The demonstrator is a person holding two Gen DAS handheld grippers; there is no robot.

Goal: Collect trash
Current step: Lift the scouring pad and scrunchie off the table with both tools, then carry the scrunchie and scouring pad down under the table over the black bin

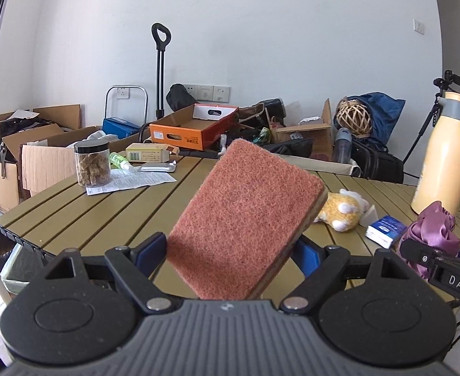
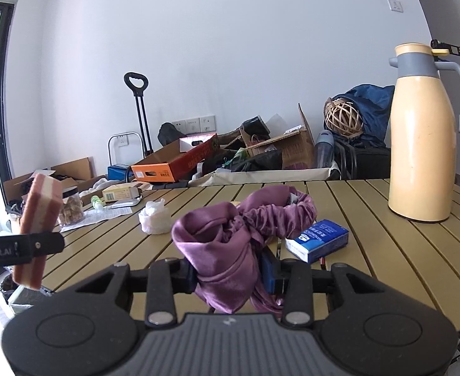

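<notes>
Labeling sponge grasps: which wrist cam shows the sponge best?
Left wrist: the sponge fills the centre, its scouring face and layered edge clear, clamped in the left tongs. Right wrist shows it only small at the left edge, side-on, partly crossed by the other tool's finger.

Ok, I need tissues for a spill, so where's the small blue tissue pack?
The small blue tissue pack lies on the slatted table, right of the purple satin cloth and in front of the cream thermos jug.

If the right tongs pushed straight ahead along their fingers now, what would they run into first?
The right tongs are shut on the purple satin cloth, whose bunched front leads. Beyond it the slatted table looks bare; the blue tissue pack lies slightly right, though depth is unclear.
</notes>
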